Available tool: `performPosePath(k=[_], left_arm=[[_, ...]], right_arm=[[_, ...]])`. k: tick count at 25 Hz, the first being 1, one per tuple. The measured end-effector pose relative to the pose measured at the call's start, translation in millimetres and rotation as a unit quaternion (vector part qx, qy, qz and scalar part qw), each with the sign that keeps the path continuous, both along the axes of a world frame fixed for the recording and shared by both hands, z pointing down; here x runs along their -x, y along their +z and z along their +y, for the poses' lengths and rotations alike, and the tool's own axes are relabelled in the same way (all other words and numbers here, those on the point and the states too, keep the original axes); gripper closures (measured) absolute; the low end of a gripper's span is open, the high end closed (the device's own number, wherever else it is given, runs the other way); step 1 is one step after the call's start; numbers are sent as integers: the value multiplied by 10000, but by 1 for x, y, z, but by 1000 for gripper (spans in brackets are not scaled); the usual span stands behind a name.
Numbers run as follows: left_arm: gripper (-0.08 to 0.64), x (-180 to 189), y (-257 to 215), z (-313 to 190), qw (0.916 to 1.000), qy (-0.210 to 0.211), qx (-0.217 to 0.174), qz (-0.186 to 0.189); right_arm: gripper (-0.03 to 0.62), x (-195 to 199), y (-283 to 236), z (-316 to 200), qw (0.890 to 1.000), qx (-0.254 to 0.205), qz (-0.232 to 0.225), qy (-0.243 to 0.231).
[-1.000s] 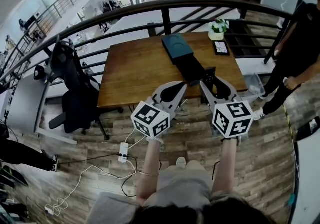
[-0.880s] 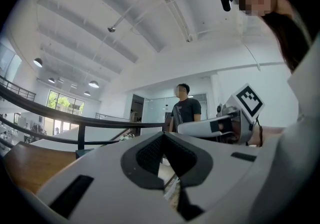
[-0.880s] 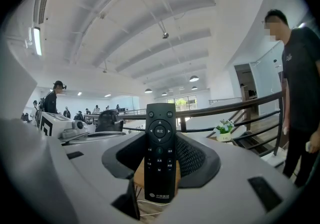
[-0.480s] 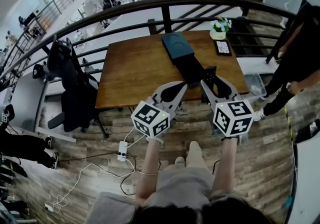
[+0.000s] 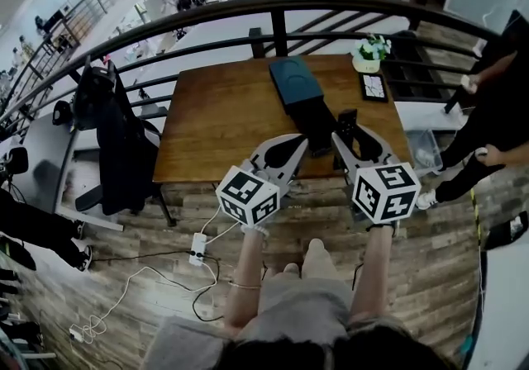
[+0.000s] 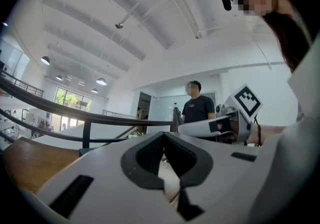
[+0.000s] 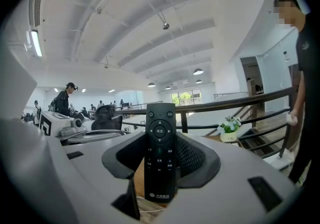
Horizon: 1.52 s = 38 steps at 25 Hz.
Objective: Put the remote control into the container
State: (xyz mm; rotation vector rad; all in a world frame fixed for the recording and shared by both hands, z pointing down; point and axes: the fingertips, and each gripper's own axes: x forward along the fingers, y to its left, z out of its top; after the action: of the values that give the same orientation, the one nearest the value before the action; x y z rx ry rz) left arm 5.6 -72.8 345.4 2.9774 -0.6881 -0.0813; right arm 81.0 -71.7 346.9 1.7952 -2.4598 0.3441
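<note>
The right hand-held gripper [image 5: 350, 135] was clamped on the slim black plastic remote control [image 5: 345, 124], which stood upright between the pads over the near edge of the brown wooden counter [image 5: 219, 116]. The left hand-held gripper [image 5: 302, 144] was held just to its left, jaws together with nothing between them.

The dark teal rectangular container [image 5: 295, 79] lay on the counter farther away and slightly left of the remote control, with a flat black section [image 5: 318, 118] adjoining its near end. We could not tell whether this section was a lid or a tray.

To carry out the step well, we judged that the right hand-held gripper should move far and left, lay the remote control lengthwise along the container, and lower it before the jaws open.

The right gripper view showed the button face and the grip on the lower body, but not the container. Only the head view showed the container's position. The left gripper view confirmed that its pads met at the tips.
</note>
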Motion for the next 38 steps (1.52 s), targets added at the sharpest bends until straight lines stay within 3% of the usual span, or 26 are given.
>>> performPosePath(k=[19, 38], left_arm=[[557, -33, 30, -77, 9988, -363, 321, -75], [556, -51, 62, -125, 9949, -743, 659, -175]], right_arm=[[396, -24, 29, -86, 9977, 364, 21, -572], [396, -37, 55, -138, 9916, 636, 122, -1118]])
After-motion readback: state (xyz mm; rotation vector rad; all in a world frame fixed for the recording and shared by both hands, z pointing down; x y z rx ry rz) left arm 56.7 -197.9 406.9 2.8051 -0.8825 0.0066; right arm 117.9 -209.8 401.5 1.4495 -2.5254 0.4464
